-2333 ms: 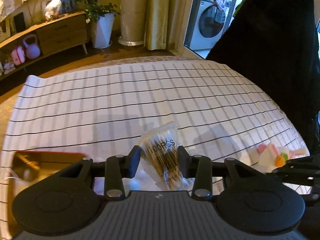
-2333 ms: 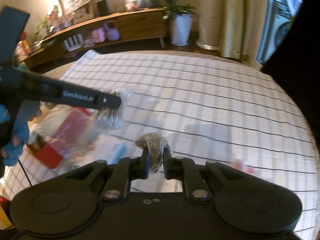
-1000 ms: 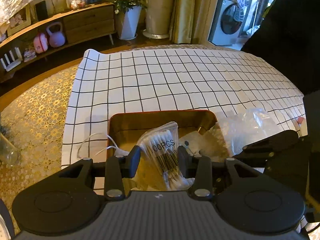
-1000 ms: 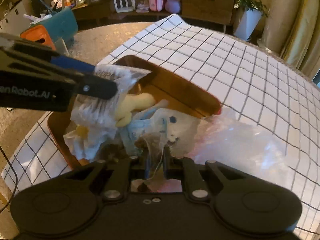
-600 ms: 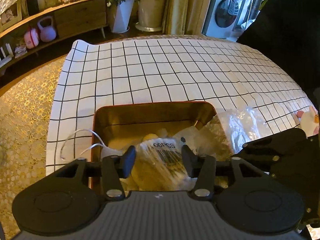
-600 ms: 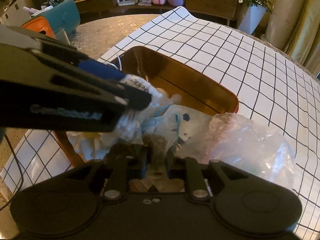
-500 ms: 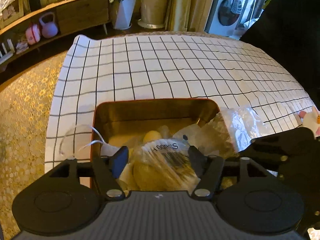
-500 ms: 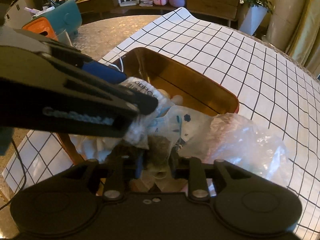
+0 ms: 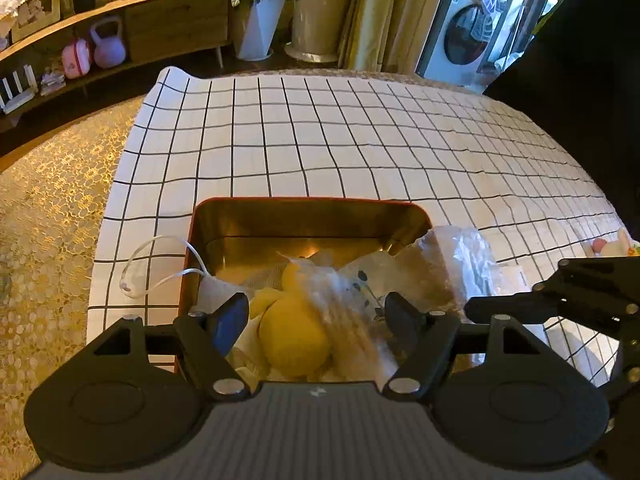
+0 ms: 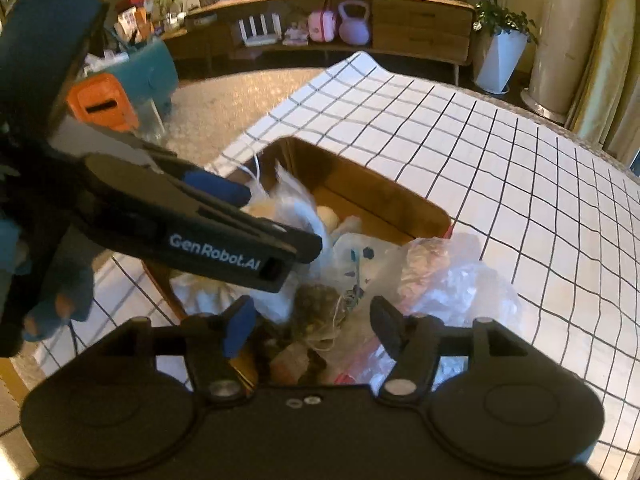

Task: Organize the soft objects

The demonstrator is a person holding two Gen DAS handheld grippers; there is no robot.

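A red tin with a gold inside [image 9: 312,220] sits on the checked cloth and holds soft things: a yellow plush [image 9: 294,332], white cloth and plastic bags. My left gripper [image 9: 316,316] is open just above the tin; the clear bag of cotton swabs [image 9: 344,312] lies blurred between its fingers, free of them. My right gripper [image 10: 312,320] is open over the tin's near end [image 10: 384,196], above a small brown mesh pouch [image 10: 316,308] that rests on the pile. The left gripper's arm [image 10: 208,224] crosses the right wrist view.
A crumpled clear plastic bag [image 9: 452,268] hangs over the tin's right edge. A white cord [image 9: 160,264] loops on the cloth at the tin's left. A small pastel plush [image 9: 612,244] lies at the far right. The checked cloth [image 9: 340,148] stretches beyond the tin.
Both grippers have opened. The left let go of the cotton swab bag, which dropped into the tin. The right let go of the brown pouch onto the pile.
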